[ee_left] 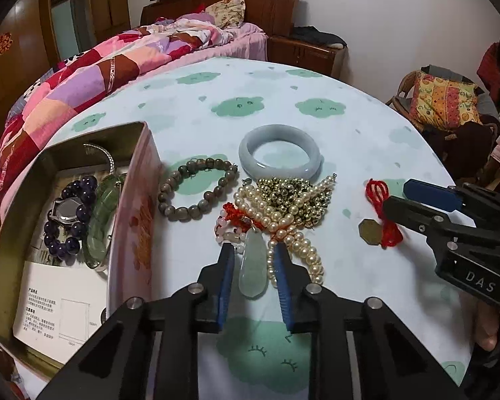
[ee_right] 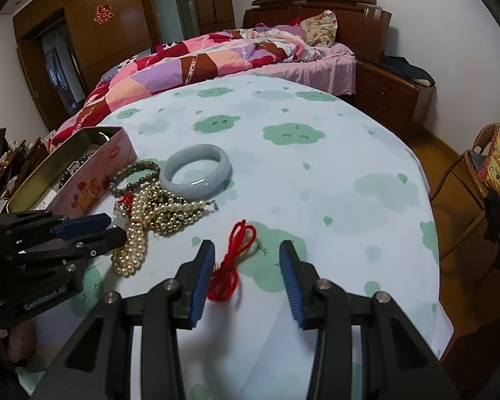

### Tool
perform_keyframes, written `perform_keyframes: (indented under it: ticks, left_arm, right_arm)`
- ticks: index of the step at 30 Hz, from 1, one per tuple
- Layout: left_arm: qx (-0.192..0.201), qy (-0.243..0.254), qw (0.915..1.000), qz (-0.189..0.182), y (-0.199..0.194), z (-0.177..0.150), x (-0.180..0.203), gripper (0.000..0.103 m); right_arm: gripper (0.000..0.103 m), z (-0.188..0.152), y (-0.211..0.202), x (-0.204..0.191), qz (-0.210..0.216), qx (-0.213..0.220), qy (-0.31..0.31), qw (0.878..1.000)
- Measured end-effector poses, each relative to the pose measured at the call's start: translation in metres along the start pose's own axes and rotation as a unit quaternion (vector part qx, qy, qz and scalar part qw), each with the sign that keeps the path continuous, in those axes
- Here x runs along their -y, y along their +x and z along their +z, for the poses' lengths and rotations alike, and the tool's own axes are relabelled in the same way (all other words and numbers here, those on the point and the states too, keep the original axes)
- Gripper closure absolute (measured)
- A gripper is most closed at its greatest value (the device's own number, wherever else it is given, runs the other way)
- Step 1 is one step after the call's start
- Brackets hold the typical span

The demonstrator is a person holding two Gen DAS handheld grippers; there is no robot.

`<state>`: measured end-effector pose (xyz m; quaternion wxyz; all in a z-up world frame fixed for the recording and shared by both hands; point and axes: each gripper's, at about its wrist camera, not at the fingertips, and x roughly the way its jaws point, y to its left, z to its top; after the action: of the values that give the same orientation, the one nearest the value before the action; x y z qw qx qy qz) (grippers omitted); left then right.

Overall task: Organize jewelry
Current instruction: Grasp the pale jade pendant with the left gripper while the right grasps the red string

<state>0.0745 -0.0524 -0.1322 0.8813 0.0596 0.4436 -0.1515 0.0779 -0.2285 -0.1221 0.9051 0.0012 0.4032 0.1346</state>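
My left gripper [ee_left: 254, 250] is open, its fingers on either side of a pale green jade pendant [ee_left: 252, 271] that lies on the table and is tied to a red-knotted bead string. Behind it lie a pearl and gold bead pile [ee_left: 290, 201], a grey-brown bead bracelet [ee_left: 196, 188] and a pale jade bangle [ee_left: 279, 155]. My right gripper [ee_right: 246, 246] is open over a red cord [ee_right: 233, 260] with a brass coin [ee_left: 370, 231]. The tin box [ee_left: 135, 200] at left holds a purple bead bracelet, a watch and a green bangle.
The round table has a light cloth with green clouds [ee_right: 316, 173]. A bed with a patchwork quilt [ee_right: 200, 60] stands behind it. A wicker chair with cushions [ee_right: 493, 166] stands at the right. A paper sheet lies in the tin.
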Motion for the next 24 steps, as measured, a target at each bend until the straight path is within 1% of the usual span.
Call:
perform_keyframes:
  ticks: [4, 5, 9, 11, 13, 15, 17, 19, 20, 24]
  left_arm:
    - [-0.003, -0.001, 1.0000, 0.000, 0.003, 0.000, -0.003, 0.079]
    - [-0.003, -0.001, 1.0000, -0.003, 0.002, 0.000, -0.004, 0.082]
    - [-0.003, 0.001, 1.0000, -0.008, 0.002, 0.000, -0.005, 0.085]
    - [-0.003, 0.001, 0.9999, -0.013, 0.002, 0.000, -0.005, 0.090]
    - [-0.004, 0.002, 0.9999, -0.014, 0.001, -0.002, -0.005, 0.090]
    - [-0.003, 0.003, 0.9999, -0.014, -0.001, -0.003, -0.004, 0.090]
    - [0.003, 0.005, 0.9999, -0.016, -0.004, -0.004, -0.004, 0.090]
    - [0.009, 0.007, 0.9998, -0.019, -0.007, -0.004, -0.003, 0.090]
    - [0.016, 0.008, 0.9995, -0.025, -0.012, -0.004, -0.002, 0.090]
    - [0.037, 0.008, 0.9987, -0.035, -0.025, -0.001, -0.001, 0.090]
  right_arm:
    - [0.059, -0.001, 0.001, 0.000, -0.001, -0.001, 0.001, 1.000]
    - [0.058, -0.001, 0.001, 0.000, -0.001, -0.001, 0.000, 1.000]
    - [0.058, -0.001, 0.001, 0.000, -0.001, -0.001, 0.000, 1.000]
    - [0.058, -0.002, 0.001, 0.000, -0.002, -0.002, -0.003, 1.000]
    - [0.059, -0.002, 0.004, 0.001, -0.003, -0.011, -0.003, 1.000]
    - [0.067, -0.002, 0.008, 0.002, -0.004, -0.020, 0.000, 1.000]
    - [0.070, -0.002, 0.009, 0.003, -0.004, -0.025, 0.002, 1.000]
    - [0.080, -0.002, 0.009, 0.001, -0.012, -0.026, -0.008, 1.000]
    - [0.090, -0.003, 0.009, 0.001, -0.019, -0.025, -0.014, 0.999]
    - [0.095, -0.004, 0.005, 0.003, -0.005, -0.019, -0.006, 1.000]
